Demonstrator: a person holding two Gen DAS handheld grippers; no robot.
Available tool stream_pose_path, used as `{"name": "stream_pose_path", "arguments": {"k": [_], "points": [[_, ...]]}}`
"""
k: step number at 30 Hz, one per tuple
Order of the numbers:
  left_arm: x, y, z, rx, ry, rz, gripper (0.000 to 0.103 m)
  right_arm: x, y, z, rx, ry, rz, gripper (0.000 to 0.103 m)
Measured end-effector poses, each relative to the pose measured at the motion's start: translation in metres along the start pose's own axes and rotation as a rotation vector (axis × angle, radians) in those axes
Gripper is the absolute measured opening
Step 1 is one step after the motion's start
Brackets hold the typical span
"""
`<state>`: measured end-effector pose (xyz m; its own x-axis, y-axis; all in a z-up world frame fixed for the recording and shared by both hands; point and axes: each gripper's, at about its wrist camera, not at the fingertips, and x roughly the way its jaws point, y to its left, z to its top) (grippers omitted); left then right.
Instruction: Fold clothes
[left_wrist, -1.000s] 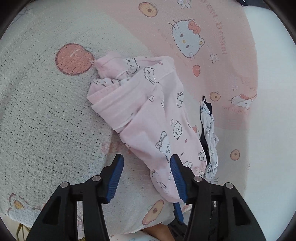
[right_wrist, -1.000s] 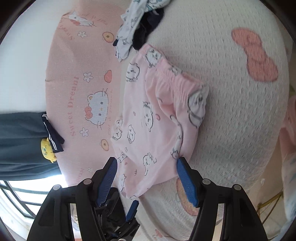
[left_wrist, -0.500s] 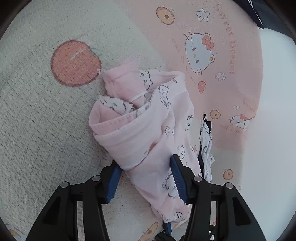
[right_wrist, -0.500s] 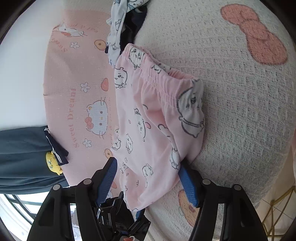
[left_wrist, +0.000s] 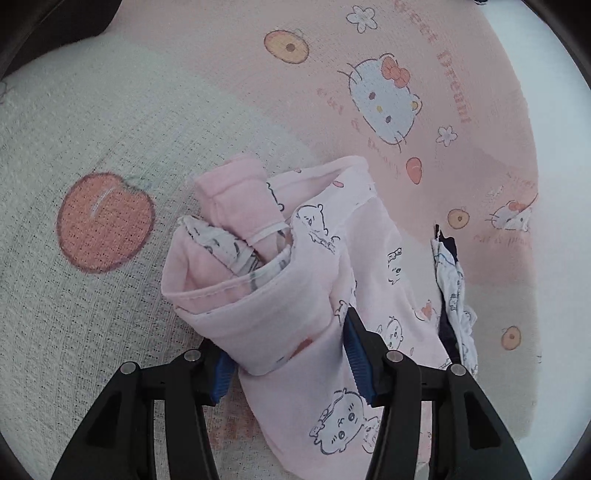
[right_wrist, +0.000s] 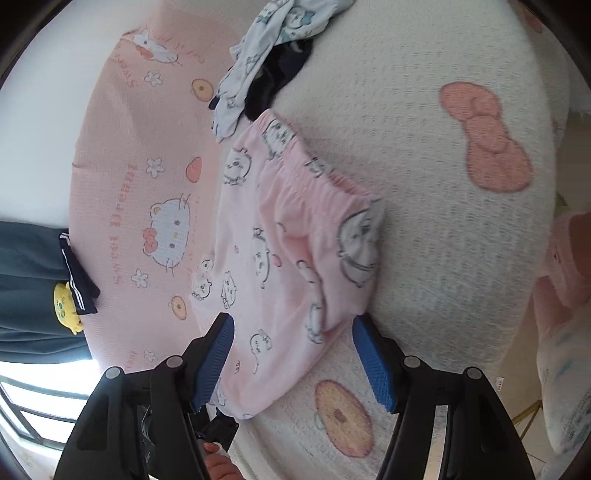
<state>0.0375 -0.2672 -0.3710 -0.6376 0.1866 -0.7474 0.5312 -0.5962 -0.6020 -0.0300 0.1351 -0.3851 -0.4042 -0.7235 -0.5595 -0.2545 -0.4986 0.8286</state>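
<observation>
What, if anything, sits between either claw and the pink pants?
Nothing visible. The left claw already straddles the bunched pink pants, and the right claw is open over their other end. The white garment lies beyond them.

A bed fills the room, spread with a cream waffle-weave blanket printed with a pink bow, an apple and biscuits. Over it lies a pink sheet bearing cartoon cats and flowers. Daylight pours through a barred window at one edge, beside a dark curtain. Pale floor shows past the bed.
</observation>
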Motion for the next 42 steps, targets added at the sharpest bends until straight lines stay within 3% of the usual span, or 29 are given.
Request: {"name": "stream_pose_path", "arguments": {"k": [5, 9, 15, 17, 18, 19, 21, 26, 30, 37, 42], "points": [[0.002, -0.010, -0.002, 0.077, -0.024, 0.078, 0.049, -0.001, 0.000, 0.007, -0.002, -0.033, 0.011, 0.066], [0.005, -0.017, -0.004, 0.144, -0.034, 0.136, 0.033, 0.007, 0.014, 0.012, -0.114, -0.075, -0.022, 0.066], [0.006, -0.027, -0.006, 0.227, -0.060, 0.222, 0.022, 0.013, 0.025, 0.012, -0.223, -0.105, -0.083, 0.065], [0.001, -0.029, -0.007, 0.234, -0.087, 0.245, 0.019, 0.016, 0.031, 0.008, -0.298, -0.108, -0.151, 0.049], [-0.002, -0.029, -0.008, 0.234, -0.097, 0.255, 0.018, 0.017, 0.034, 0.007, -0.335, -0.110, -0.186, 0.027], [-0.004, -0.029, -0.008, 0.229, -0.099, 0.264, 0.018, 0.018, 0.038, 0.005, -0.373, -0.111, -0.220, 0.019], [-0.010, -0.030, -0.009, 0.235, -0.107, 0.288, 0.018, 0.020, 0.044, 0.002, -0.447, -0.114, -0.289, 0.019], [-0.028, -0.037, -0.012, 0.303, -0.145, 0.342, 0.018, 0.013, 0.039, 0.002, -0.418, -0.097, -0.283, 0.016], [-0.036, -0.033, -0.016, 0.321, -0.143, 0.350, 0.018, 0.005, 0.041, 0.000, -0.390, -0.136, -0.307, 0.016], [-0.035, -0.015, -0.013, 0.218, -0.089, 0.306, 0.018, -0.002, 0.041, -0.003, -0.420, -0.126, -0.352, 0.016], [-0.054, -0.025, -0.038, 0.320, -0.119, 0.353, 0.018, -0.003, 0.036, 0.004, -0.403, -0.109, -0.380, 0.016]]}}
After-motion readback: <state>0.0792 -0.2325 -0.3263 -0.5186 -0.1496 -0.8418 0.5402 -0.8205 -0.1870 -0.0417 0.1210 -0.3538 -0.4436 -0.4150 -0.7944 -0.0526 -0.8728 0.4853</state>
